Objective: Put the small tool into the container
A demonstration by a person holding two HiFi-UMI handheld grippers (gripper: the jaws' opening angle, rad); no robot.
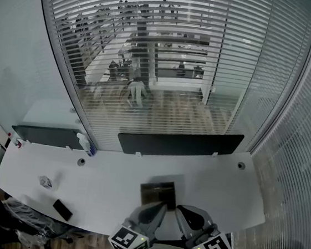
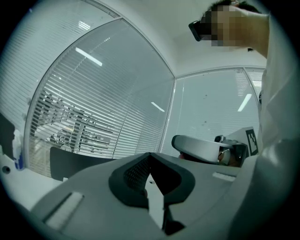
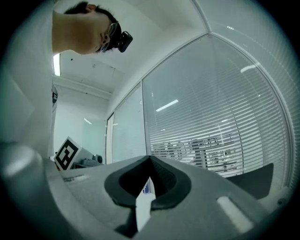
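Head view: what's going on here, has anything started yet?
Not really. A person holds the left claw and the right claw low at the near edge of the white desk. Both are shut and empty. Their tips sit just short of a dark square container. Far off to the left lie a flat black object and a crumpled scrap, neither near a claw.

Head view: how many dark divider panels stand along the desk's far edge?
2. A shorter panel stands at the far left, and a longer panel stands behind the middle of the desk. None seems hidden.
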